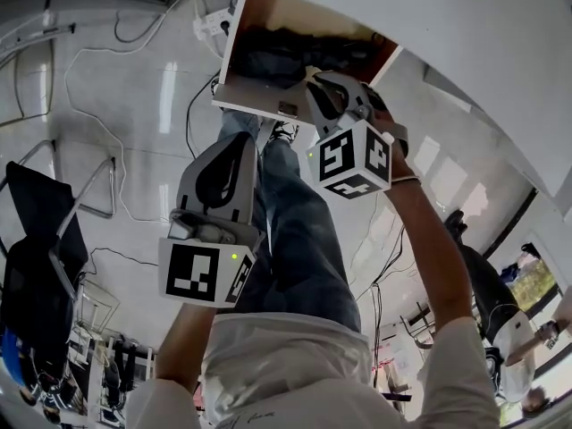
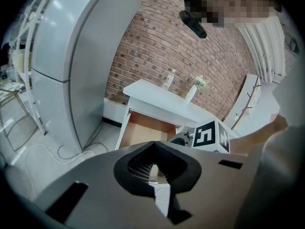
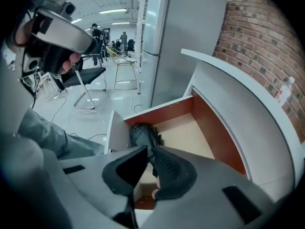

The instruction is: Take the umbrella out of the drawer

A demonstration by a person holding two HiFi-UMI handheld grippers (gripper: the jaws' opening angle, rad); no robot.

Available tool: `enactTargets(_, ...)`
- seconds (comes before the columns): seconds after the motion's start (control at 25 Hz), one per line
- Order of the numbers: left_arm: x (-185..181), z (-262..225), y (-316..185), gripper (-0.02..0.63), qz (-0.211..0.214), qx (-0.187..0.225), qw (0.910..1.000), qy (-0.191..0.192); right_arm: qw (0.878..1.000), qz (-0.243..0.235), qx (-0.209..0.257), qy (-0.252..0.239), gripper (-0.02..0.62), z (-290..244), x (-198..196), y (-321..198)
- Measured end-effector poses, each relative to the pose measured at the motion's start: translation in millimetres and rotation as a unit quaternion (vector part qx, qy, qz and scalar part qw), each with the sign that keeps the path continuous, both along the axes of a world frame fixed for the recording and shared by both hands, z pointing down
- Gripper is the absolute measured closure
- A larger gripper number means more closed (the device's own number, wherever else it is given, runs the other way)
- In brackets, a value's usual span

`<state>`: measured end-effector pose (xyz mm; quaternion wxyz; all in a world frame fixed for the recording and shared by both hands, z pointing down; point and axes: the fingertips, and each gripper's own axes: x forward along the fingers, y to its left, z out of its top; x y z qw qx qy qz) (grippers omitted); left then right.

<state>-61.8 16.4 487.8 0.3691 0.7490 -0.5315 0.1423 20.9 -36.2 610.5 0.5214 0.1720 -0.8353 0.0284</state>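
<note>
- Umbrella in sight: the black, folded compact umbrella (image 3: 142,135) lies inside the open, brown-lined wooden drawer (image 3: 212,128) of the white table (image 2: 157,97), close behind the drawer's white front panel.
- Right gripper (image 3: 148,151) points steeply down into the drawer, jaws only a narrow slit apart, with the umbrella just past their tips. Nothing is clamped yet.
- Left gripper (image 2: 153,149) hangs outside the drawer, above the person's blue jeans (image 1: 304,231). Its dark pads meet at the tips and hold nothing.
- Handling call: it looks light, probably with a stiff core under soft, loose fabric folds that could slide or bunch under the pads.
- Best hold, judging from here, is across the middle of the bundle, where it is narrow enough for the jaws and should lift level. They would need to open wider first.
- Which end carries the handle cannot be made out, so a handle grip is not yet a safe bet.
- A pinch on fabric alone is the risk, as the bundle may sag or slip out.
</note>
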Motion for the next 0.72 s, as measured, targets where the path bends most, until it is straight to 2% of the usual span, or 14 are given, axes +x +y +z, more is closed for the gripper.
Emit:
enactTargets(0.16,-7.9,3.9,-0.1,0.589,0.0,-0.004,0.9999,-0.014,0.999,-0.029,0.01,0.032,0.537,18.0,-0.1,-5.1)
enactTargets(0.36,-12.3,5.6,-1.2,0.589,-0.007,-0.006,0.9999,-0.005,0.995,-0.063,0.022,0.077,0.515,42.6,1.9,-14.6)
enactTargets(0.6,2.8,2.0,-5.2,0.589,0.012,0.004,0.9999,0.011,0.987,-0.095,0.02,0.128,0.485,73.5,9.3,-19.7)
enactTargets(0.72,0.9,4.6,-7.5,0.589,0.012,-0.006,0.9998,0.011,0.982,-0.117,0.017,0.147,0.485,83.2,9.7,-20.8)
